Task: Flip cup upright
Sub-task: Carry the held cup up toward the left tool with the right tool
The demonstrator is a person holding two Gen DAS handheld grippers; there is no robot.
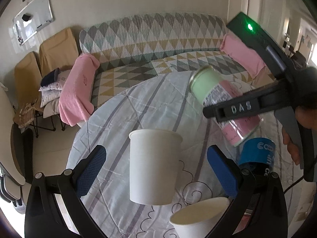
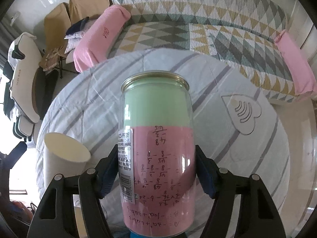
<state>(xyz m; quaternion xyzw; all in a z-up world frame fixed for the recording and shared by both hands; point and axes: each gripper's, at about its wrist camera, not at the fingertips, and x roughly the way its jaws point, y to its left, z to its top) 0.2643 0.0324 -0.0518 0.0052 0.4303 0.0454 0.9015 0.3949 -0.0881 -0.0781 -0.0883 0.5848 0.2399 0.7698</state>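
In the left wrist view a white paper cup (image 1: 153, 166) stands between the open blue-padded fingers (image 1: 90, 173) of my left gripper (image 1: 156, 175); neither pad touches it. A second white paper cup (image 1: 195, 218) stands upright, mouth up, at the lower right, and also shows in the right wrist view (image 2: 63, 158). My right gripper (image 2: 156, 172) is shut on a clear can-shaped cup (image 2: 158, 158) with green and pink paper inside. It holds the cup off the table, metal rim pointing away. The can also shows tilted in the left wrist view (image 1: 216, 95).
The round table has a pale striped cloth (image 1: 122, 119). A blue-labelled cup (image 1: 257, 154) sits at the right beneath the can. Behind the table is a patterned sofa (image 1: 154, 45) with pink pillows (image 1: 79, 87). Folding chairs (image 1: 53, 53) stand at the left.
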